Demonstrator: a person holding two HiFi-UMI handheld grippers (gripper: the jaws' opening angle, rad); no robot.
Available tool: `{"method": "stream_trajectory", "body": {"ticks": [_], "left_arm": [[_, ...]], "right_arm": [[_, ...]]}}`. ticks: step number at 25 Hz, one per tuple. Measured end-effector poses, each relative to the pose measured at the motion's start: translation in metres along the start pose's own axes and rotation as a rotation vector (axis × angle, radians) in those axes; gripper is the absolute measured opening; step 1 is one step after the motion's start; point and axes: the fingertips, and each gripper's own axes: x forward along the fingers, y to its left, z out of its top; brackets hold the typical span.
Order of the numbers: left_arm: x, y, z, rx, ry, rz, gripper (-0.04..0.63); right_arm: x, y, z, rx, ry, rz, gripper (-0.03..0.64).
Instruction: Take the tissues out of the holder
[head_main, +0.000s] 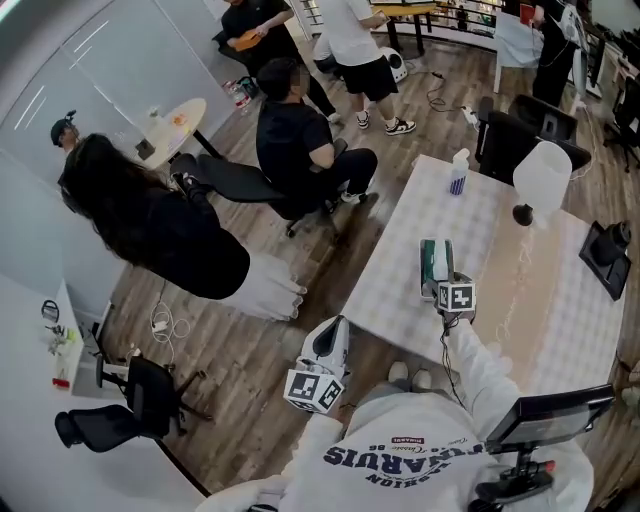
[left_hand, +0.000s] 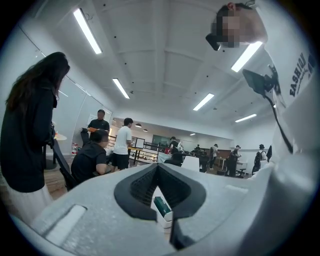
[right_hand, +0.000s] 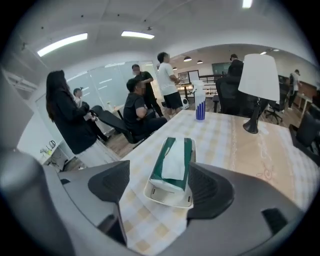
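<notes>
One holder (right_hand: 167, 198), one lamp (right_hand: 258, 75), one bottle (right_hand: 200, 108)

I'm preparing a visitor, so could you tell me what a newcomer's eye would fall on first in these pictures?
The green tissue pack in its white holder stands out, sitting on the checked table between the open jaws of the right gripper. Beyond it stands a white lamp; several people gather left of the table.

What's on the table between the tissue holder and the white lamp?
Nothing: only bare tablecloth runs from the tissue holder to the lamp, as the right gripper view shows; the bottle stands off to one side.
</notes>
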Motion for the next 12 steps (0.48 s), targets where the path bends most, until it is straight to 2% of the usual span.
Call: {"method": "stream_trajectory", "body": {"ticks": [7,12], "left_arm": [[-0.029,0.027,-0.014,-0.03,0.014,0.094,0.005],[-0.049,0.05,-0.011,-0.035,0.024,0.148,0.005]], "right_arm": [[0.062,-0.019,-0.022,0.039,0.111,-0.085,0.367],[0.086,-0.025,-0.03,-0.01,0.183,-0.145,0.373]]}}
